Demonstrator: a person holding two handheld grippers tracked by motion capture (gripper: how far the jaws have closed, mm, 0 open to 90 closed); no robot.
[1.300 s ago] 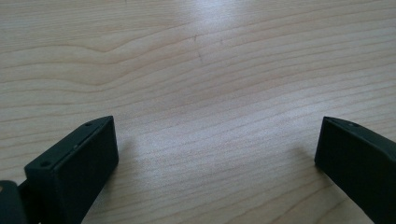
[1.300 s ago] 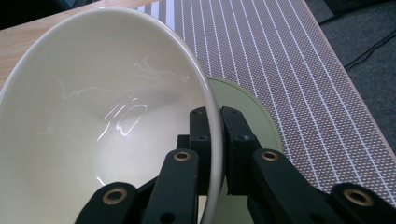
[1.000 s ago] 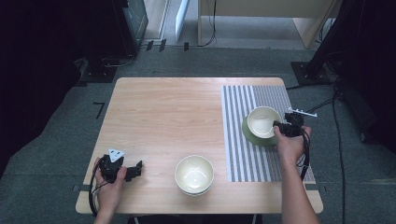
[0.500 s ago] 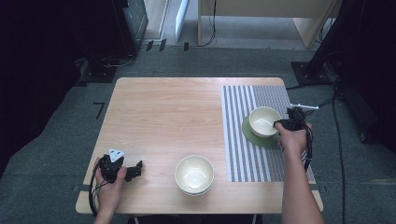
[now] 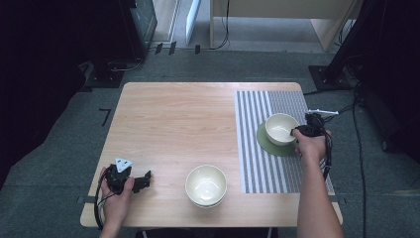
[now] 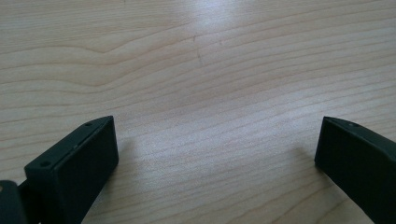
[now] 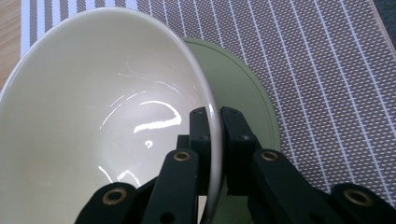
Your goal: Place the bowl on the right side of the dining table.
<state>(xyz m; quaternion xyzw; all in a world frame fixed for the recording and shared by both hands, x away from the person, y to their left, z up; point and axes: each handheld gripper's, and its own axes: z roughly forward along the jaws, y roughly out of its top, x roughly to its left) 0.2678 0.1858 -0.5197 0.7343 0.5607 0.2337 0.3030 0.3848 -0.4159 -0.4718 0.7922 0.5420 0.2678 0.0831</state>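
Observation:
A cream bowl point(image 5: 280, 129) point(image 7: 102, 121) sits over a green plate point(image 5: 267, 144) point(image 7: 243, 93) on the striped mat. My right gripper point(image 5: 298, 132) point(image 7: 215, 123) is shut on the bowl's right rim, one jaw inside the bowl and one outside. The bowl looks tilted in the right gripper view. A second cream bowl point(image 5: 206, 185) stands near the table's front edge, on bare wood. My left gripper point(image 5: 143, 179) point(image 6: 215, 144) rests at the front left of the table, open, with only wood between its jaws.
The grey-and-white striped mat point(image 5: 257, 109) covers the right part of the wooden table point(image 5: 173, 119). A cable point(image 5: 327, 158) trails from the right gripper past the table's right edge. Dark furniture and cables stand on the floor beyond the table.
The right gripper and the bowl it holds have shifted slightly right and toward the person over the green plate. The left gripper has stayed put.

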